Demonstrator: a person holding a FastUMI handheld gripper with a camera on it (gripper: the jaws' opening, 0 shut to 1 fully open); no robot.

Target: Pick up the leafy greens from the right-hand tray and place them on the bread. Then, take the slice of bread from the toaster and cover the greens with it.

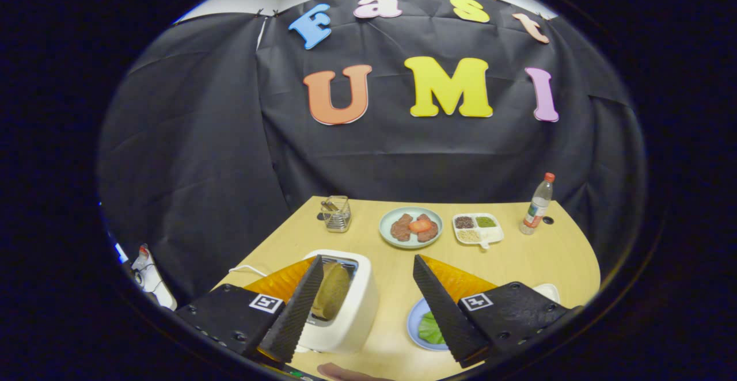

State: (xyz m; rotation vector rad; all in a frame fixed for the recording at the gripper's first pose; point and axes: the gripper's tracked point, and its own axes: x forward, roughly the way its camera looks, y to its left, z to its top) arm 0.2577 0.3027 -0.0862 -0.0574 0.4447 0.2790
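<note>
With its 2 fingers spread wide and holding nothing, the gripper (368,277) hung above the wooden table (518,254), where flat, bright-green leafy greens (429,329) lay on a blue tray (413,326) right of the white toaster (351,312), which held 1 browned bread slice (332,290) upright.
</note>
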